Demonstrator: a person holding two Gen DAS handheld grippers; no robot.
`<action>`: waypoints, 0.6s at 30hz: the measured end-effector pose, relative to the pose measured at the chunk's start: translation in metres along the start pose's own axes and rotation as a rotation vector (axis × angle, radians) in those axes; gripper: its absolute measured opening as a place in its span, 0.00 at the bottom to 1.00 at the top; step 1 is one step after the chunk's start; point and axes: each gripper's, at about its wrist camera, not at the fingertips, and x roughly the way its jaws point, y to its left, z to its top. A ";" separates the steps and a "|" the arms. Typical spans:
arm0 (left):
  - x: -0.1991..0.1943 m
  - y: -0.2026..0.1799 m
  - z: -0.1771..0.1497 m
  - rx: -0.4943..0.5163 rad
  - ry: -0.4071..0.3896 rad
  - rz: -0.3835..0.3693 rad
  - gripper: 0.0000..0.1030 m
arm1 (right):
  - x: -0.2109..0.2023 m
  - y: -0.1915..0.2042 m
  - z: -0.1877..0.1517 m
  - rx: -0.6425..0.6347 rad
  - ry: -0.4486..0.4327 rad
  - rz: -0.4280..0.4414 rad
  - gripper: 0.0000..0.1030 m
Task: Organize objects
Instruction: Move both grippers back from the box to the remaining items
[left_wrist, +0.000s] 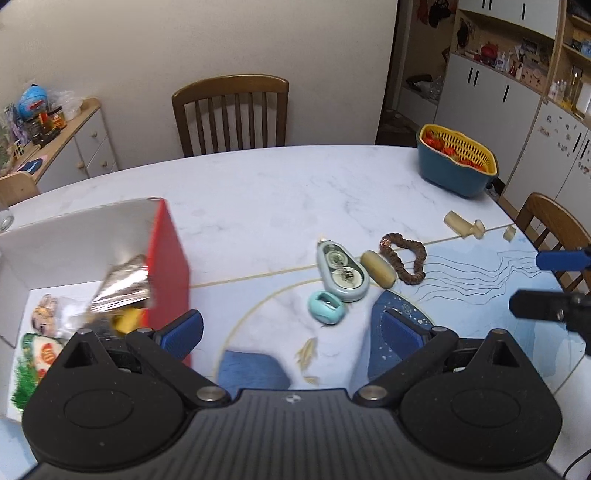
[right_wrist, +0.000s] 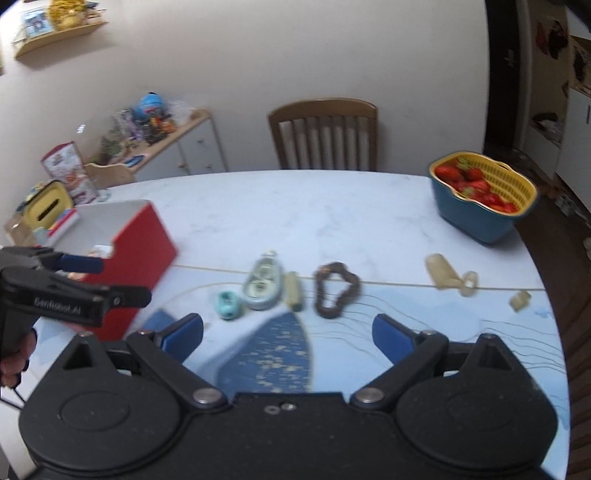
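A red box (left_wrist: 168, 266) with white inside stands at the table's left and holds snack packets and a silver foil packet (left_wrist: 123, 284); it also shows in the right wrist view (right_wrist: 142, 254). On the table lie a grey-green correction tape (left_wrist: 341, 271) (right_wrist: 264, 282), a small teal piece (left_wrist: 327, 307) (right_wrist: 229, 304), a beige cylinder (left_wrist: 378, 268) (right_wrist: 294, 290), a brown scrunchie (left_wrist: 404, 256) (right_wrist: 336, 290) and beige pieces (left_wrist: 463, 225) (right_wrist: 448, 278). My left gripper (left_wrist: 291, 328) is open and empty beside the box. My right gripper (right_wrist: 288, 332) is open and empty above the table.
A blue basket with a yellow strainer of strawberries (left_wrist: 458, 162) (right_wrist: 484, 195) stands at the far right. Wooden chairs (left_wrist: 231, 112) (left_wrist: 554, 232) ring the table. A sideboard with clutter (left_wrist: 48, 125) stands at the left wall. The table edge (right_wrist: 554, 295) runs along the right.
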 end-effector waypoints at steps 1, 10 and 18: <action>0.005 -0.004 0.000 0.000 0.004 0.002 1.00 | 0.003 -0.005 0.000 0.002 0.002 -0.005 0.95; 0.047 -0.025 0.001 0.001 0.023 0.028 1.00 | 0.054 -0.039 0.015 0.016 0.037 -0.045 0.89; 0.089 -0.024 -0.003 -0.060 0.064 0.035 1.00 | 0.108 -0.061 0.021 0.047 0.096 -0.049 0.78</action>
